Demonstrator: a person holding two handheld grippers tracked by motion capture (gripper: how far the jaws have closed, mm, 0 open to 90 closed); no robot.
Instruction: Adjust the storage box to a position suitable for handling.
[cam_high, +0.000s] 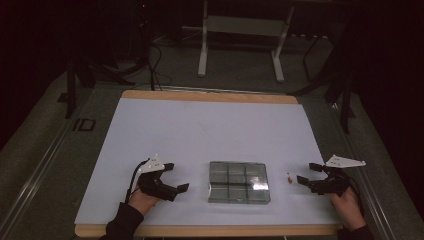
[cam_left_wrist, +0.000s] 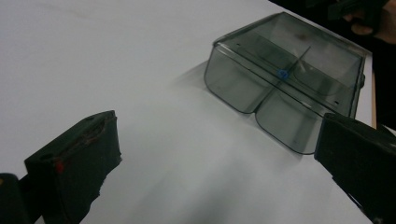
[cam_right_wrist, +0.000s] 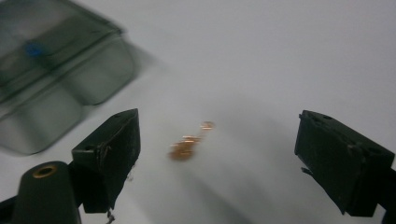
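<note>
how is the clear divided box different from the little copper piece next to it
The clear divided box is large, grey-tinted and see-through, with walls and compartments; the small copper-coloured piece is tiny, opaque and shiny. The box lies between the two claws, nearer the middle of the white table top; the copper piece lies to its right, just ahead of the open right claw. Both rest on the table top, and neither is held.

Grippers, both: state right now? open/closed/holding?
Left gripper: open, holding nothing, jaws wide apart beside the clear divided box.
Right gripper: open, holding nothing, jaws spread either side of the small copper-coloured piece on the white sheet.
</note>
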